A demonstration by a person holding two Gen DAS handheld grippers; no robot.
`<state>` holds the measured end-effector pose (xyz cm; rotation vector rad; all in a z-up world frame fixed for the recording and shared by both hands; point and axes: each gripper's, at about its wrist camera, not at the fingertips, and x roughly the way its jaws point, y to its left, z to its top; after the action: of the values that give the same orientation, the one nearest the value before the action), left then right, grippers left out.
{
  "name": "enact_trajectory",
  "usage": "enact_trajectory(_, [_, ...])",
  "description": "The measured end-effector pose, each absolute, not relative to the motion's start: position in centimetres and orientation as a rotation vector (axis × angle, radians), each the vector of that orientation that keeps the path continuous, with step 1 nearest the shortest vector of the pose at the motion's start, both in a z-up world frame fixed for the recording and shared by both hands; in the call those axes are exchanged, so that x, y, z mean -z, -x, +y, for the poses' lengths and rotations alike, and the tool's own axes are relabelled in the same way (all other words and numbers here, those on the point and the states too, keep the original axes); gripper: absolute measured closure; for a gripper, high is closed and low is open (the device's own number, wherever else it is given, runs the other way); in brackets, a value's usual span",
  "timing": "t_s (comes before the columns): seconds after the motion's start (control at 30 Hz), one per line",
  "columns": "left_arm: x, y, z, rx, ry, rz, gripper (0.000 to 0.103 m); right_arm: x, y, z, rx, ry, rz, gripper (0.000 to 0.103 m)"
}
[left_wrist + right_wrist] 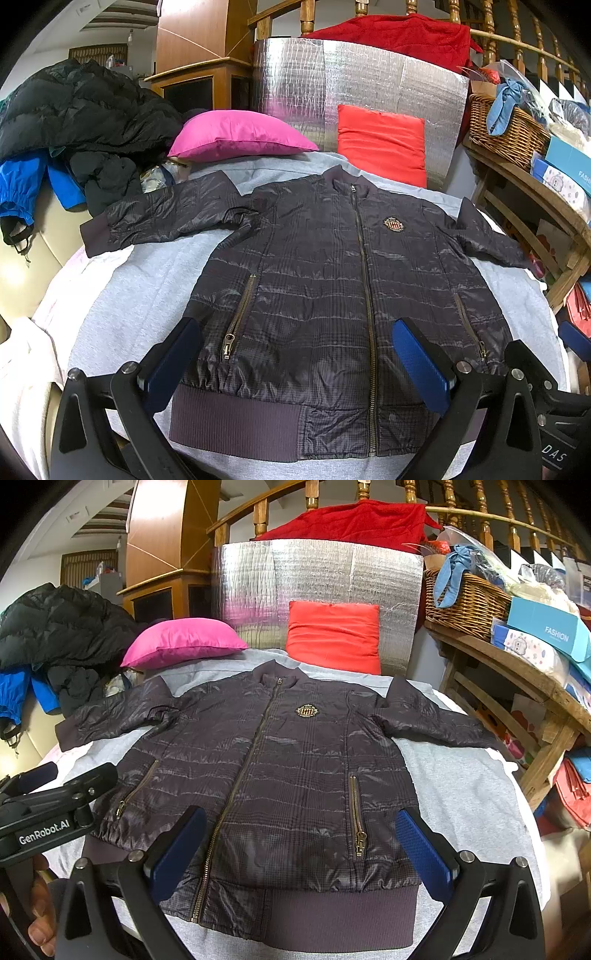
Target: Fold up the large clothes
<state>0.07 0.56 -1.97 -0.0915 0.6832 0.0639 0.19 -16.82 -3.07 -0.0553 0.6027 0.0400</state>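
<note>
A dark grey quilted jacket (314,280) lies flat and face up on a grey sheet (122,295), zipped, sleeves spread to both sides, with a gold crest on the chest. It also shows in the right wrist view (280,768). My left gripper (295,365) is open and empty, hovering over the jacket's lower left half above the hem. My right gripper (299,849) is open and empty over the lower right half near the hem. The left gripper's body (51,812) shows at the left of the right wrist view.
A pink pillow (236,134) and a red pillow (384,144) lie behind the collar against a silver foil panel (354,85). Black and blue coats (74,122) are piled at the left. A wooden shelf (517,679) with a wicker basket (465,602) and boxes stands at the right.
</note>
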Motion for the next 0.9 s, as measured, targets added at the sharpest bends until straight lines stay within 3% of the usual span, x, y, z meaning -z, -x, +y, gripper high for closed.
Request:
enact_trajectory(0.6, [2.9,-1.0,0.6,-0.072,0.077,0.700,0.000,3.7,-0.7,-17.1,-0.049,0.042,0.613,0.000])
enact_trajectory(0.9, [10.2,-5.6,2.6,-0.129,0.074,0.886,0.000,6.2,-1.9,-26.5,-0.086,-0.298,0.648,0.000])
